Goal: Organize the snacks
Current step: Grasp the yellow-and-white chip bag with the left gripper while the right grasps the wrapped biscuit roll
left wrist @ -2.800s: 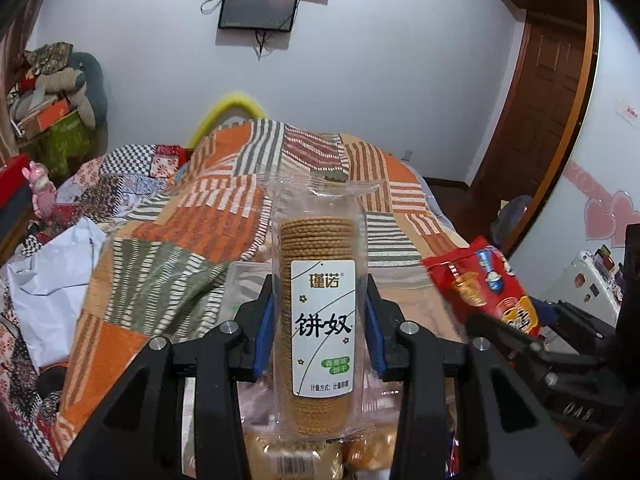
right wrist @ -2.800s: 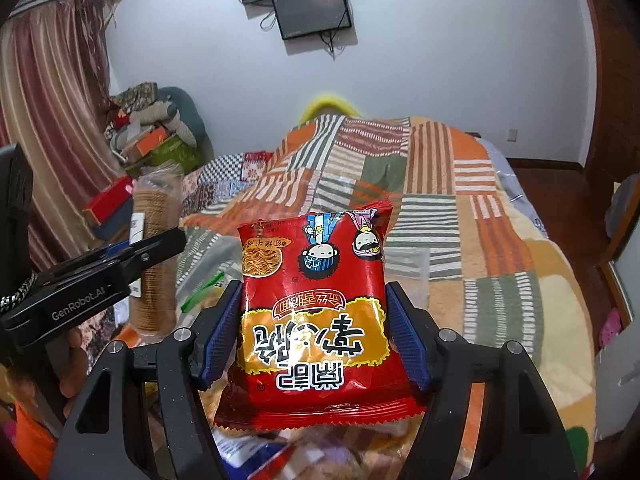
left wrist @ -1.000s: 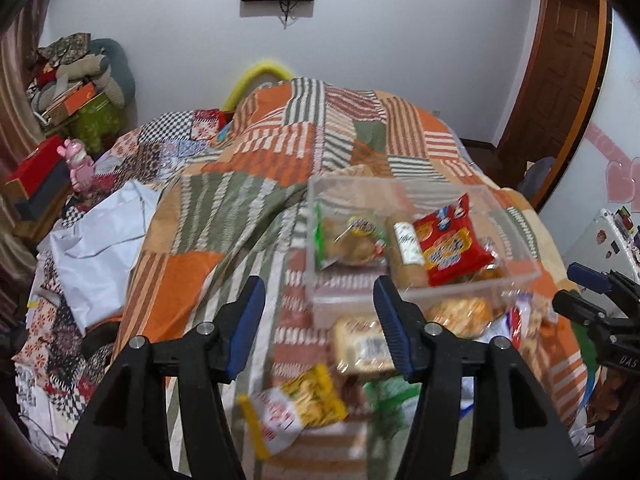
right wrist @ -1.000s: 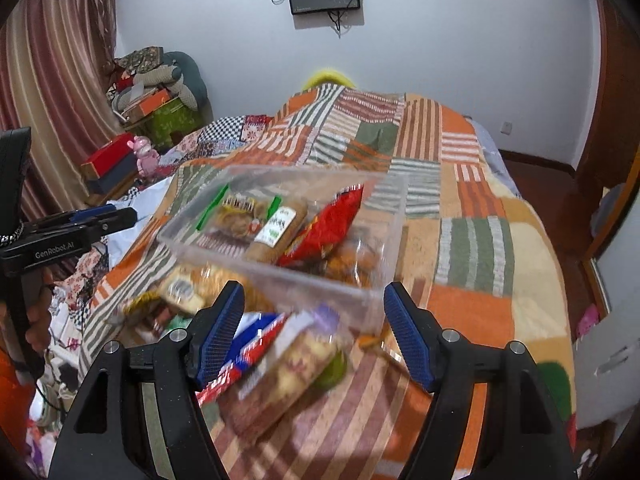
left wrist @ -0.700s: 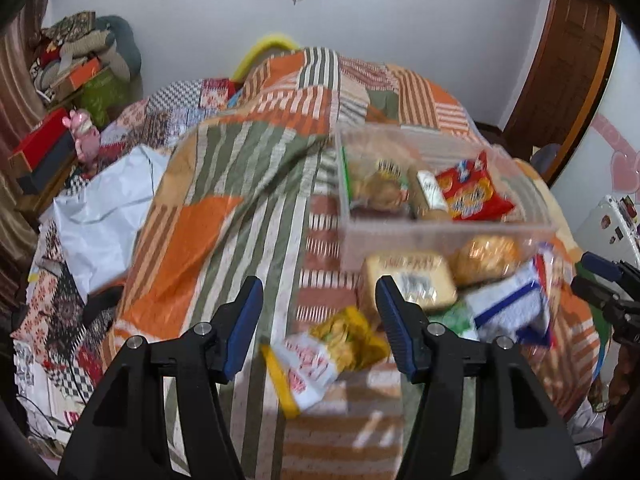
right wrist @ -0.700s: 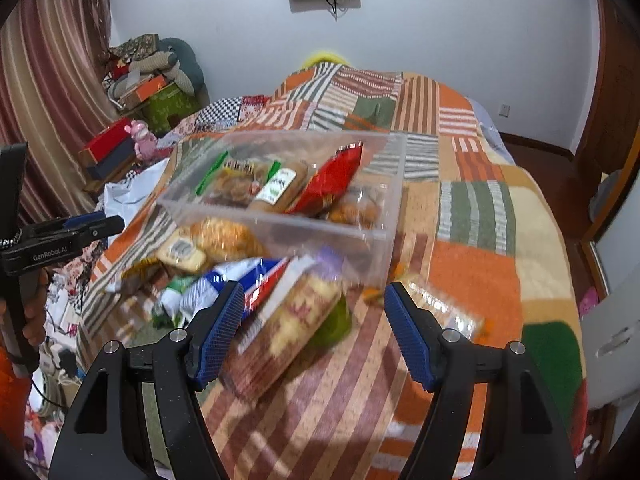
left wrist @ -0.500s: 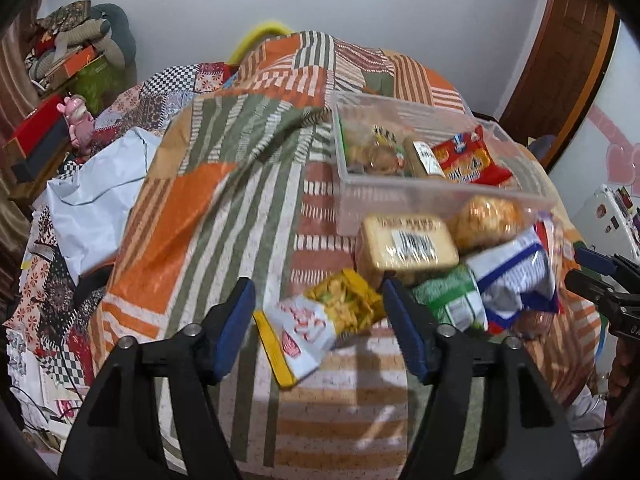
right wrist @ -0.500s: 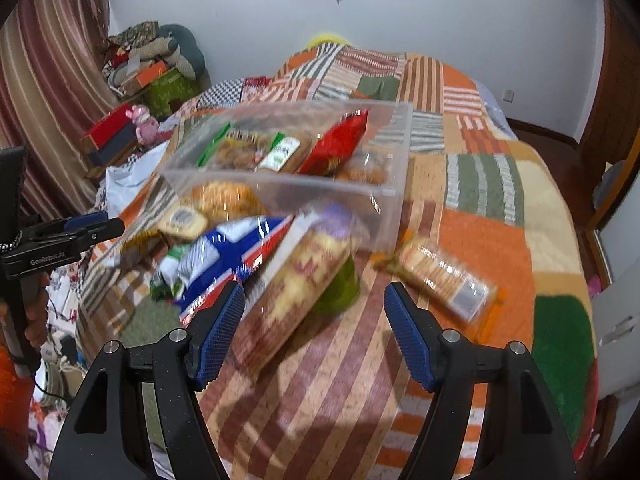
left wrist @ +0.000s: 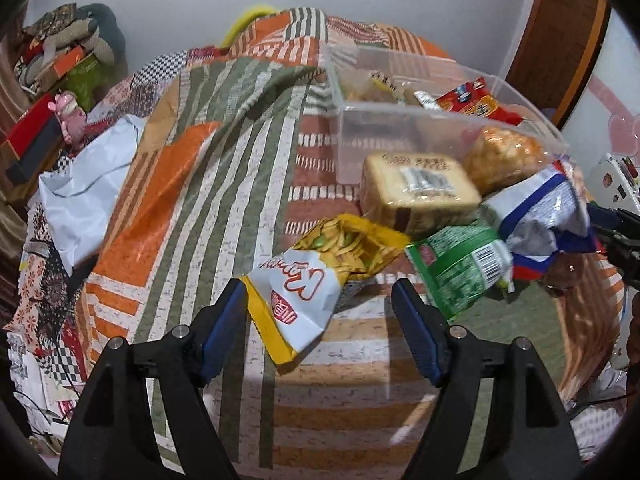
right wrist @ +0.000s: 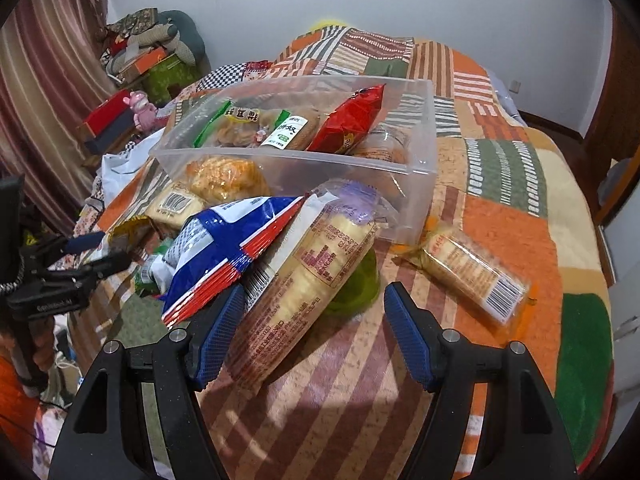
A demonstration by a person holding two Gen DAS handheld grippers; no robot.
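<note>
Both grippers hang open over loose snacks on the patchwork quilt (left wrist: pixel 192 184).

The left gripper (left wrist: pixel 318 326), jaws just widened, holds nothing above the yellow-and-white chip bag (left wrist: pixel 320 276). The right gripper (right wrist: pixel 314 330), half open and gripping nothing, brackets the long clear-wrapped cracker sleeve (right wrist: pixel 308 280). Farther off, the clear plastic bin (right wrist: pixel 416 184) holds a red noodle packet (right wrist: pixel 348 120).

Both packets now lie in the clear bin (right wrist: pixel 416 168); left gripper (left wrist: pixel 318 328) jaws have just been opening, empty.
</note>
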